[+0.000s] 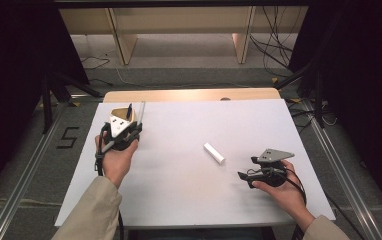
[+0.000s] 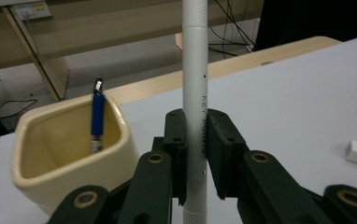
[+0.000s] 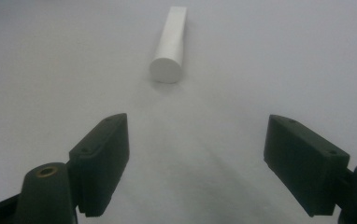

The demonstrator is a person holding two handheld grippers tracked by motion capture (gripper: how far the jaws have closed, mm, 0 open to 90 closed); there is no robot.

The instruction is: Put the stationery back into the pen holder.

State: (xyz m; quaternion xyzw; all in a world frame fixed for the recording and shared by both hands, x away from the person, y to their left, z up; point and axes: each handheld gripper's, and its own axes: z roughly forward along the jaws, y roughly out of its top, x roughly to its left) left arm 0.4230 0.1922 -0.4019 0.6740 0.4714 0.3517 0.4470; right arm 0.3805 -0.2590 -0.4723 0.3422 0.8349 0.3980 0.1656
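Inspector: Where is the pen?

Operator: I see the white pen [image 2: 195, 93] upright, clamped between the jaws of my left tongs [image 2: 196, 144], just beside the cream cup [image 2: 50, 158] at the counter's [image 1: 179, 185] far left.

Inspector: Cup contents?

Operator: One blue pen [image 2: 97, 116], leaning inside.

Inspector: Right side?

Operator: My right tongs [image 3: 195, 163] stand agape, holding nothing, low over the counter. The white cap [image 3: 169, 44] lies flat ahead of them, untouched.

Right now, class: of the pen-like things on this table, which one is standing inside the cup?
The blue pen, upright in the cream cup. The white pen is clamped in the left tongs; the white cap lies flat.
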